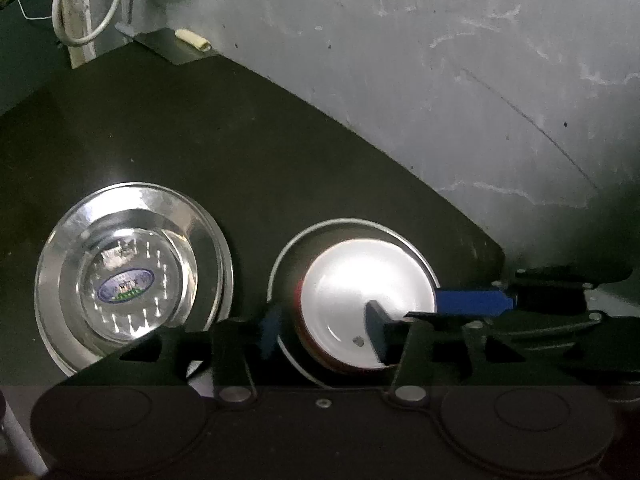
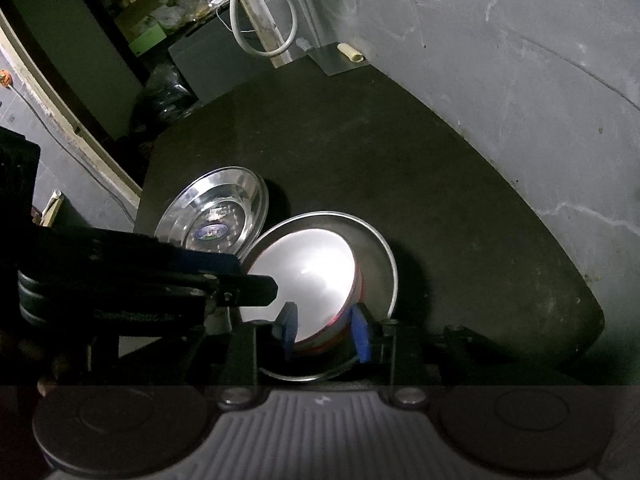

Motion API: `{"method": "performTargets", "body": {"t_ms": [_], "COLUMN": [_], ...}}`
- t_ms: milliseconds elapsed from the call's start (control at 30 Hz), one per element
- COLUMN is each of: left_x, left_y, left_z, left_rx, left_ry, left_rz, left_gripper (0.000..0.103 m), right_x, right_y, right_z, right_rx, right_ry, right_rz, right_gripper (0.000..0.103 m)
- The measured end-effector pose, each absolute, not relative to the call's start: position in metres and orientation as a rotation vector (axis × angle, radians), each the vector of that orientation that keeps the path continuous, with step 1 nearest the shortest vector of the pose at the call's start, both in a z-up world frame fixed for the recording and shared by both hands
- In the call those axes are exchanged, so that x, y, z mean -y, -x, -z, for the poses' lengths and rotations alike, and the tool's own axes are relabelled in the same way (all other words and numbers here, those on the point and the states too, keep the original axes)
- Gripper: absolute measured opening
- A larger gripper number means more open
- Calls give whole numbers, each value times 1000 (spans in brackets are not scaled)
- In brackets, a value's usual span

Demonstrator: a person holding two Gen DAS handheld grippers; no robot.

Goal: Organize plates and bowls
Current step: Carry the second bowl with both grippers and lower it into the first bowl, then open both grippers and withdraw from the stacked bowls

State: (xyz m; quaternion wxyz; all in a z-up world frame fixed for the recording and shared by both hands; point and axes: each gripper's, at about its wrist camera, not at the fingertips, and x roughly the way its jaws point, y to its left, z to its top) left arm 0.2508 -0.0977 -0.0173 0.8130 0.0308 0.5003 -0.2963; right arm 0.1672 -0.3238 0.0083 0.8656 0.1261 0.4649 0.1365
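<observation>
**Both tongs at the red-and-white bowl**

The left gripper (image 1: 324, 334) stands partly open, its blue pads either side of the bowl's (image 1: 360, 300) near rim, clear of it as far as I can see. The right gripper (image 2: 324, 332) straddles the opposite rim, jaws narrow; whether its pads press, I cannot tell. The bowl sits inside a steel plate (image 2: 380, 248) on the dark table (image 1: 180, 136). Just beside it lies a shiny plate (a sticker in its middle) (image 1: 132, 280), by the grey wall (image 1: 440, 60).
</observation>
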Motion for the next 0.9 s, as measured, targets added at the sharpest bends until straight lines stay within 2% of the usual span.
{"method": "performTargets", "body": {"t_ms": [200, 300, 367, 433, 500, 600, 733, 900], "left_x": [93, 90, 85, 79, 76, 72, 68, 65], "left_y": [-251, -252, -253, -252, -250, -251, -250, -247], "left_z": [14, 12, 11, 9, 5, 3, 1, 1], "left_rx": [-1056, -1050, -1044, -1033, -1017, -1012, -1018, -1043], "left_ry": [-50, -47, -26, 8, 23, 38, 31, -22], "left_rz": [608, 568, 549, 547, 541, 542, 544, 526], "left_gripper": [62, 75, 84, 98, 100, 102, 102, 102], "right_x": [324, 326, 328, 328, 327, 329, 334, 340], "right_y": [-166, -166, -165, -164, -162, -160, -158, -157], "right_z": [-10, -11, -11, -13, -15, -19, -22, -24], "right_rx": [-965, -959, -954, -948, -935, -910, -886, -865], "right_ry": [-263, -265, -267, -264, -248, -224, -208, -179], "right_rz": [-282, -272, -264, -262, -251, -226, -177, -112], "right_gripper": [35, 42, 53, 57, 61, 72, 92, 101]}}
